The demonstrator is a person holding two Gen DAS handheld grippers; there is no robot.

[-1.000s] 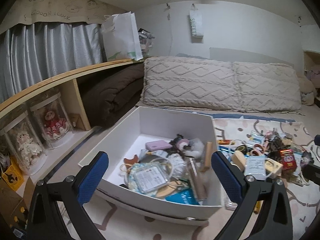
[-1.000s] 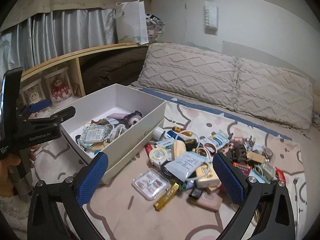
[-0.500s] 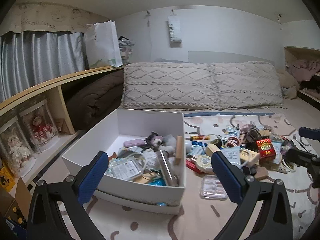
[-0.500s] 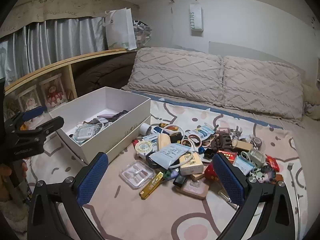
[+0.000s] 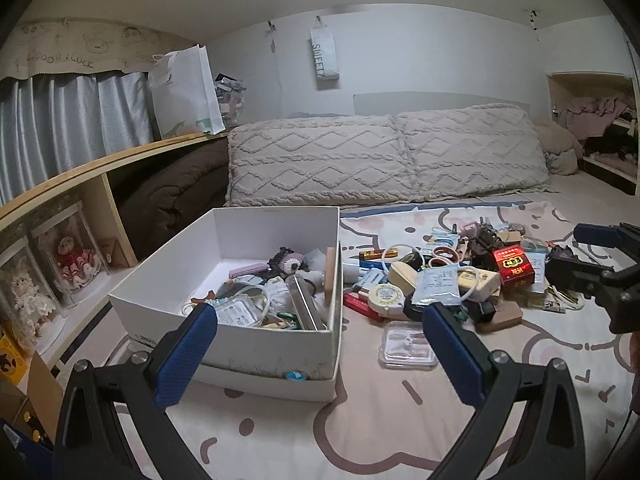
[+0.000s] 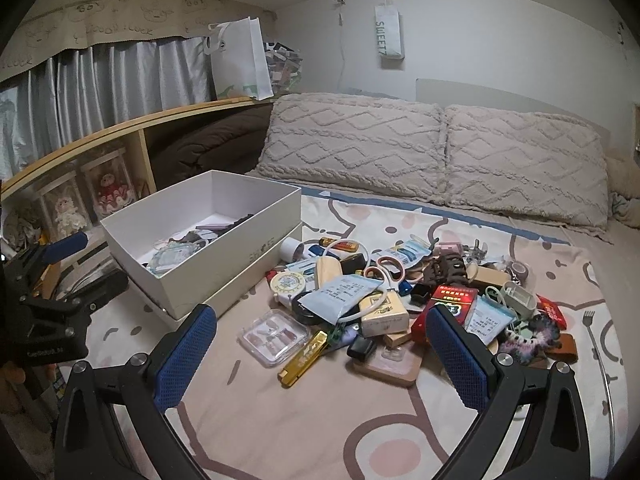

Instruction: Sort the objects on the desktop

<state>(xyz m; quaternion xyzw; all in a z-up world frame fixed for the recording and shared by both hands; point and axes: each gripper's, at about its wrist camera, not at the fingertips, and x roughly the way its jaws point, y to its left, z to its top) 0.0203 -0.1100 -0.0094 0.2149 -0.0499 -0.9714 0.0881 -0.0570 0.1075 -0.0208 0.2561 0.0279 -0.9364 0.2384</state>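
A white box [image 5: 276, 344] [image 6: 224, 264] half full of small items sits on the bed at left. A pile of loose items lies to its right: a red packet [image 5: 513, 264] [image 6: 452, 300], a clear nail case [image 5: 406, 346] [image 6: 274, 336], a gold bar [image 6: 304, 357], a blue-white pouch [image 6: 340, 294]. My left gripper [image 5: 320, 354] is open and empty, held before the box's near corner. My right gripper [image 6: 320, 354] is open and empty above the bedsheet, in front of the pile; it also shows in the left wrist view [image 5: 600, 264].
Two knitted pillows [image 6: 432, 160] line the back. A wooden shelf [image 5: 80, 168] with doll cases [image 5: 72, 256] and a brown blanket runs along the left. A white bag [image 6: 240, 64] stands on the shelf. A metal fork [image 6: 596, 340] lies at the pile's right.
Both grippers have swung right and pulled back. The box has shifted left in both views and the pile has come toward the middle. Both stay open and empty.
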